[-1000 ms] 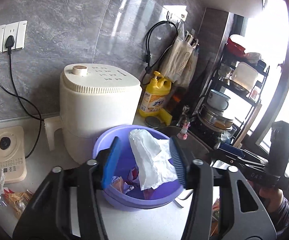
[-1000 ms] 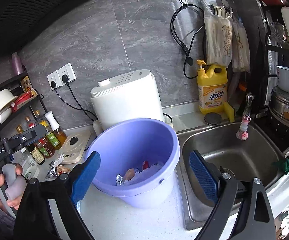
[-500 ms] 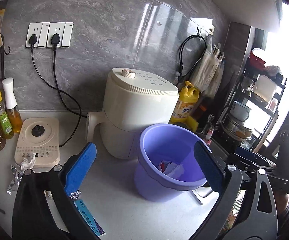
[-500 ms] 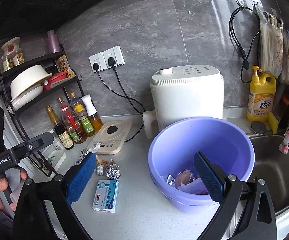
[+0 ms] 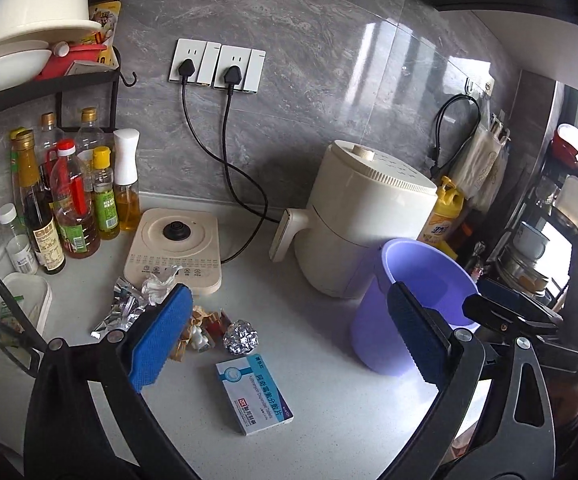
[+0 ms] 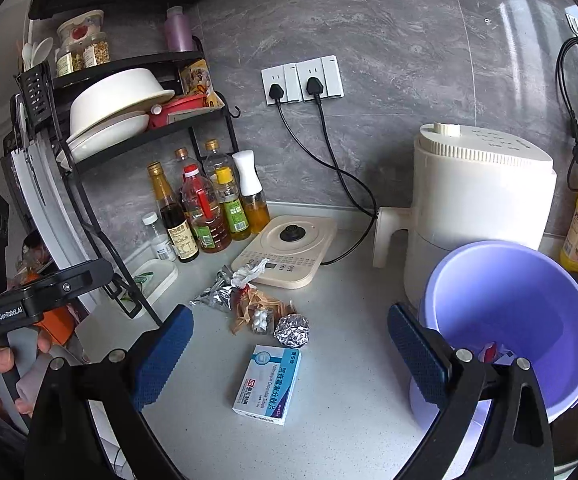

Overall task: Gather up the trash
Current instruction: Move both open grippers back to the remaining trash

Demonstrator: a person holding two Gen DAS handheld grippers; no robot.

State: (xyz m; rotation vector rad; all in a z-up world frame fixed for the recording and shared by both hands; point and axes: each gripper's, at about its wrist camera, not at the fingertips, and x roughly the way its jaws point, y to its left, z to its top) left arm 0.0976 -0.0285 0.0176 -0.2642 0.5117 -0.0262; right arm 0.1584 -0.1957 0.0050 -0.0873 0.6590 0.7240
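Both jaws wide, empty. Foil ball (image 6: 292, 330) at 12 o'clock from the pill box (image 6: 268, 385) looks light and crushable, so pinch it mid-body, then bucket (image 6: 537, 304).

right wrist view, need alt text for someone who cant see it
An open right gripper holds nothing over a grey counter where a medicine box, foil ball and crumpled wrappers lie. A purple bucket with some trash inside stands to the right, before a white appliance.
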